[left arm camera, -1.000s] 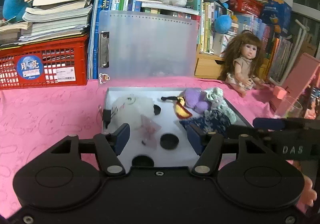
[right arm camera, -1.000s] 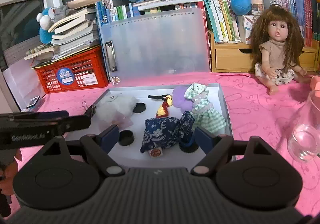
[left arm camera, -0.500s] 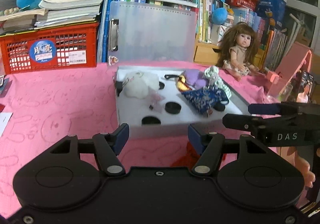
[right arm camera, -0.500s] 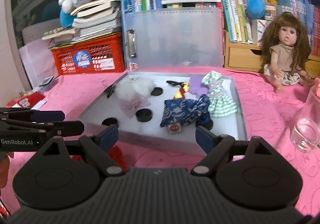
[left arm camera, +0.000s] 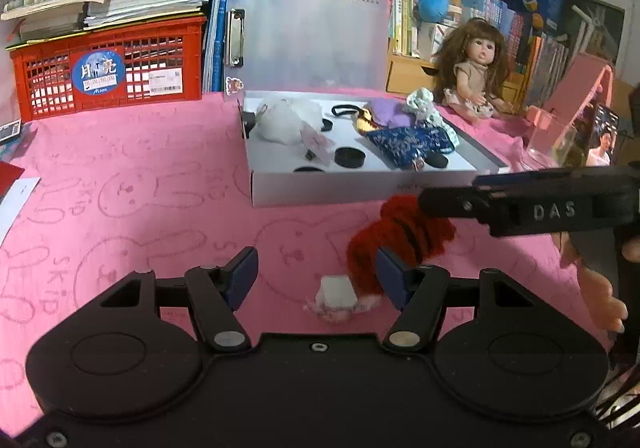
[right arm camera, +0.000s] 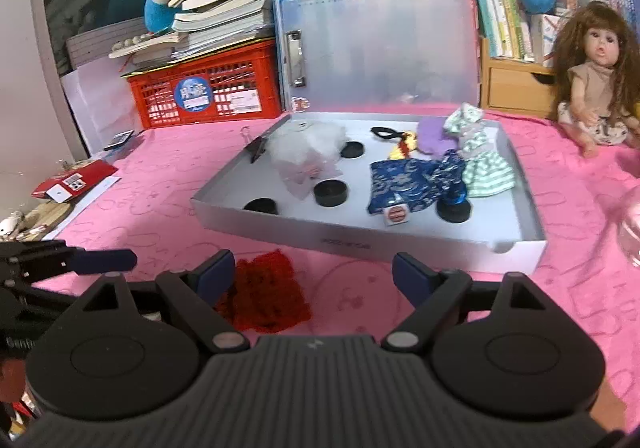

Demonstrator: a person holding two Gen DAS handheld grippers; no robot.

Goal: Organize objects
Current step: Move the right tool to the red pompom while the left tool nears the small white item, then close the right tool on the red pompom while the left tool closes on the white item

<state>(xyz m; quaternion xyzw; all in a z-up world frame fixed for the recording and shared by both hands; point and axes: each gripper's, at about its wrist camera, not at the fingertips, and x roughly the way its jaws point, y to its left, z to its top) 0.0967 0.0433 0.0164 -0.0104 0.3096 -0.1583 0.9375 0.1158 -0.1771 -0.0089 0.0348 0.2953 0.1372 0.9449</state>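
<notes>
A red knitted garment [left arm camera: 400,236] lies on the pink cloth in front of the grey open box [left arm camera: 360,188]; its white tag [left arm camera: 336,294] rests between my left gripper's fingers. My left gripper [left arm camera: 316,268] is open just above the cloth, its right finger against the knit's edge. My right gripper [right arm camera: 312,268] is open too, with the red knit [right arm camera: 264,300] beside its left finger and bare cloth between the jaws. Inside the box lie a white fluffy piece [right arm camera: 308,144], a blue patterned garment [right arm camera: 412,184] and a green striped doll dress [right arm camera: 480,164].
The box's clear lid [left arm camera: 308,44] stands upright behind it. A red crate [left arm camera: 108,68] with stacked books stands at the back left and a doll [left arm camera: 476,68] sits at the back right. A glass [right arm camera: 632,232] stands right of the box. Papers [right arm camera: 76,184] lie at the left edge.
Both grippers have drawn back from over the box and sunk towards the cloth in front of it. The red knit has come into view by their fingers.
</notes>
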